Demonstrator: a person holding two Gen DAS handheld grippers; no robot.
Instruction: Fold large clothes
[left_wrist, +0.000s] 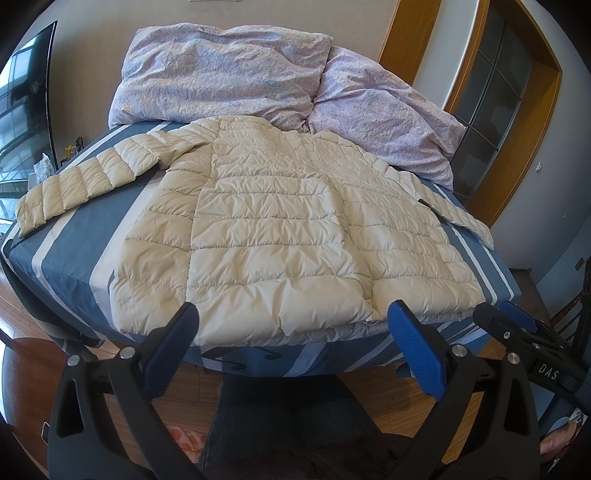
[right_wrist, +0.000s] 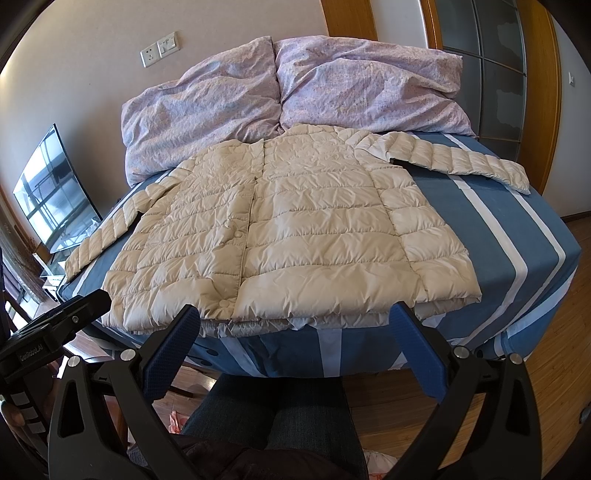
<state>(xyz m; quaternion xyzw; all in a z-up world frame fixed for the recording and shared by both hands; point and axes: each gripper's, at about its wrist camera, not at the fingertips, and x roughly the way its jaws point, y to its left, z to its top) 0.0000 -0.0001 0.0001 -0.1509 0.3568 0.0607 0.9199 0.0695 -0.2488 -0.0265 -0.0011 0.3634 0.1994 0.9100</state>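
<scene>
A cream quilted puffer jacket (left_wrist: 280, 229) lies flat and front side up on the bed, with both sleeves spread out to the sides. It also shows in the right wrist view (right_wrist: 295, 229). Its left sleeve (left_wrist: 81, 181) reaches the bed's left edge and its right sleeve (right_wrist: 461, 158) reaches toward the right edge. My left gripper (left_wrist: 293, 314) is open and empty, just in front of the jacket's hem. My right gripper (right_wrist: 295, 317) is open and empty, also at the hem. The two grippers are side by side.
The bed has a blue and white striped sheet (right_wrist: 498, 229). A lilac duvet (left_wrist: 229, 74) is heaped behind the jacket. A television (right_wrist: 51, 192) stands to the left. A wooden door frame (left_wrist: 517, 147) is at the right. Wooden floor (right_wrist: 535, 369) lies below.
</scene>
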